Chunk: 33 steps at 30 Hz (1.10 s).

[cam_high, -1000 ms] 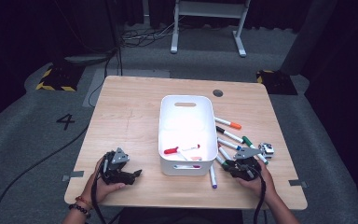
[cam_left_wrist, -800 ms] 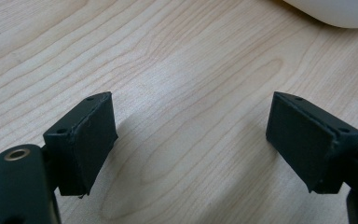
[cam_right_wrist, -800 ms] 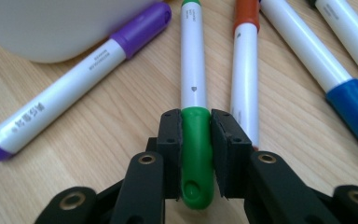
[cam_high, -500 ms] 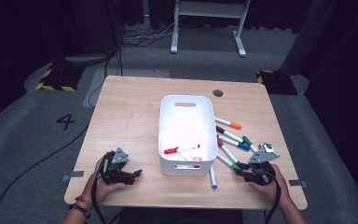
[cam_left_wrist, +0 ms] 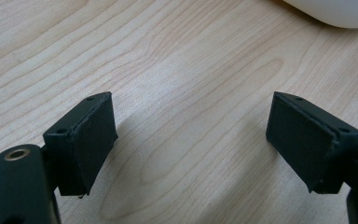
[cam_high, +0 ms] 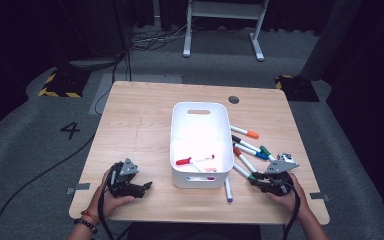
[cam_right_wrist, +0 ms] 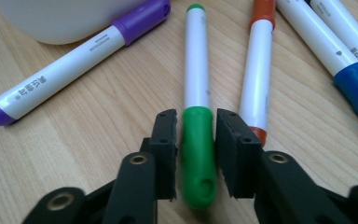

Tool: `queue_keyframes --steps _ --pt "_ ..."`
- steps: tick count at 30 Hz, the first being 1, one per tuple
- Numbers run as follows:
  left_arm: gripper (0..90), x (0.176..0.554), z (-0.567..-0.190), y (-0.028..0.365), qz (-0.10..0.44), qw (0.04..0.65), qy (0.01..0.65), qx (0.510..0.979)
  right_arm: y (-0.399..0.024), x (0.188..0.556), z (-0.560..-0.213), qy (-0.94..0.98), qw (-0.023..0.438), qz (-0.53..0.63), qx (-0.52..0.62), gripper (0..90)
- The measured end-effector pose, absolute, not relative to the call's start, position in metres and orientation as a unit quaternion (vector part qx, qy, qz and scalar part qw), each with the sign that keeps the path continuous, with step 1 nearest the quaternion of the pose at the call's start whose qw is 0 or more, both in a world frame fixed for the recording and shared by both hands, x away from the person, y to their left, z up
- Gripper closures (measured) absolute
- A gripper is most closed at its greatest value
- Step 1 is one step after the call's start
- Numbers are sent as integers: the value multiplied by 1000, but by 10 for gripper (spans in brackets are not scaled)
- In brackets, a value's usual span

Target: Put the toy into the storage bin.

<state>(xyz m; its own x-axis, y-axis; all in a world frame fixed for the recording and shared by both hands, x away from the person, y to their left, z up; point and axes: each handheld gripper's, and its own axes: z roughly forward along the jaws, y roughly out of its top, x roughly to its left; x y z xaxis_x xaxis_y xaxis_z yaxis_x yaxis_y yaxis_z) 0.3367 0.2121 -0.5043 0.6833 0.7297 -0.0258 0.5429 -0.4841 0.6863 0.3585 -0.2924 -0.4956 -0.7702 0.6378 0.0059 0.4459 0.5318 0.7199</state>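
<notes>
My right gripper (cam_right_wrist: 196, 140) is at the table's front right, shut on the green cap of a white-barrelled green marker (cam_right_wrist: 196, 154). Both pads press the cap, and the jaws have just been closing on it. The marker lies on the wood and points away towards the white bin. In the high view the right gripper (cam_high: 256, 180) is at the near end of the marker row, with the green marker (cam_high: 250, 176) at its tips. My left gripper (cam_left_wrist: 191, 135) stands open over bare wood. From above, the left gripper (cam_high: 147, 186) rests at the front left.
A white bin (cam_high: 200, 106) stands mid-table with a red marker (cam_high: 194, 160) inside. A purple marker (cam_right_wrist: 74, 60) lies by its near corner. An orange-capped marker (cam_right_wrist: 256, 70) and a blue one (cam_right_wrist: 354, 79) lie just right of the held marker. The table's front edge is close.
The right hand has shifted a little to the right along the front of the marker row. The left hand has stayed where it was.
</notes>
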Motion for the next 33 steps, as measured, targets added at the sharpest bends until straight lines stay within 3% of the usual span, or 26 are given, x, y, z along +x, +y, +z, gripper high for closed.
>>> queue_keyframes --steps 12,33 --pt "159 337 -504 212 134 345 372 851 -293 354 -495 862 156 367 314 749" --pt "160 337 -504 212 135 344 372 851 -306 345 -457 835 162 431 300 749"
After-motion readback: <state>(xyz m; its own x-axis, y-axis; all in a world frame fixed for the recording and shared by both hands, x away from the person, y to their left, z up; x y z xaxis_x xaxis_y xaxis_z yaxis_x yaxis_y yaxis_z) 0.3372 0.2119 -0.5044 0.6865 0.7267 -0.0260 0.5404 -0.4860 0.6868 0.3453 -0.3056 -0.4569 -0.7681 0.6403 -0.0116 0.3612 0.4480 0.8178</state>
